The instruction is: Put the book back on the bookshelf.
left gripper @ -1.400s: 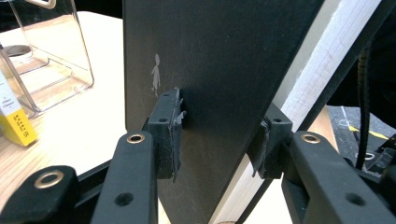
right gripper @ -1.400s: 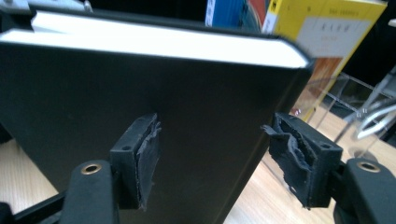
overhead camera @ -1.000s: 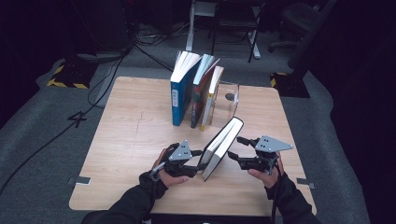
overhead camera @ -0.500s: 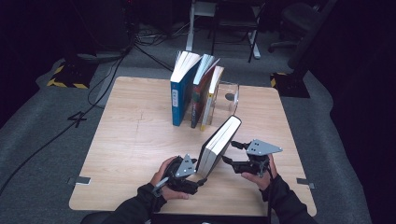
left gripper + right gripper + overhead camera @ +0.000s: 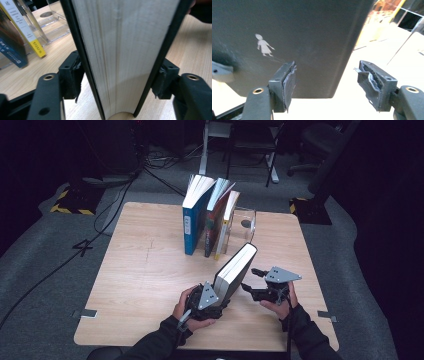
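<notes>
We are seeing the bench (image 5: 150, 270) lit from overhead while the room around it is sinking into darkness. Beyond the right gripper (image 5: 325, 82), the bench surface is glaring white and overexposed; the black cover there is looking soft and blurred.

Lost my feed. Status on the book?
Left gripper shut on black book, tilted on table. Right gripper open beside cover. Book row behind, clear.
</notes>
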A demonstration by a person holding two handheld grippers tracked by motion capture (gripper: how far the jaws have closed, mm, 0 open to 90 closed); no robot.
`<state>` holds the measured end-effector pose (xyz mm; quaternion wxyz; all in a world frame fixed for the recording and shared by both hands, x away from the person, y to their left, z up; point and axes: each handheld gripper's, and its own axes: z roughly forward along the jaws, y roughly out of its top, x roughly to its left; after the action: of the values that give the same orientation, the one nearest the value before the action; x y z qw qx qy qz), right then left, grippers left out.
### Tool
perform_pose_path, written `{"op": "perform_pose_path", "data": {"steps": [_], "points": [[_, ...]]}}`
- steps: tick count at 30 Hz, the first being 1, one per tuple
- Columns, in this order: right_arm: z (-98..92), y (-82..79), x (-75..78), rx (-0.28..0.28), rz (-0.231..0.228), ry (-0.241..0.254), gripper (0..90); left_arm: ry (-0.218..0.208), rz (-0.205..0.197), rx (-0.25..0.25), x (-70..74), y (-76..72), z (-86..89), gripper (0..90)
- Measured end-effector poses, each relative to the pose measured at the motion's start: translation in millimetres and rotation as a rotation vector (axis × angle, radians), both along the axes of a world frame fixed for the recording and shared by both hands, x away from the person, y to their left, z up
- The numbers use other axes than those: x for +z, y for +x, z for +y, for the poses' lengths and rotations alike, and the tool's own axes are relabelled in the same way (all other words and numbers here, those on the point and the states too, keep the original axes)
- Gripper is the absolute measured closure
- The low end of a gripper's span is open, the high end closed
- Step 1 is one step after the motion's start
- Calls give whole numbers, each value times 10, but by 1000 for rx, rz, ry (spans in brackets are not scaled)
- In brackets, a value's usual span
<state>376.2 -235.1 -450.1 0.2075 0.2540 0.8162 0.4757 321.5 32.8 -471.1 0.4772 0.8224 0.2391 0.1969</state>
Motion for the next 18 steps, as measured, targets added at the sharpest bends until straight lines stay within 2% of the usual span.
{"op": "perform_pose_path", "data": {"steps": [3, 5, 8, 11, 15, 18], "points": [[-55, 15, 17, 9, -7, 11, 310, 1, 23, -14, 17, 58, 80, 435], [-94, 17, 28, 42, -1, 30, 308, -2, 46, -24, 32, 105, 152, 475], [-140, 5, 71, 69, -16, 40, 300, -8, 77, -72, 46, 169, 283, 521], [-165, -19, 113, 88, -26, 51, 297, -2, 104, -145, 63, 199, 400, 530], [-124, -58, 137, 136, -34, 42, 292, 16, 119, -235, 84, 215, 557, 532], [-72, -79, 151, 164, -42, 49, 298, 26, 125, -264, 93, 211, 612, 533]]}}
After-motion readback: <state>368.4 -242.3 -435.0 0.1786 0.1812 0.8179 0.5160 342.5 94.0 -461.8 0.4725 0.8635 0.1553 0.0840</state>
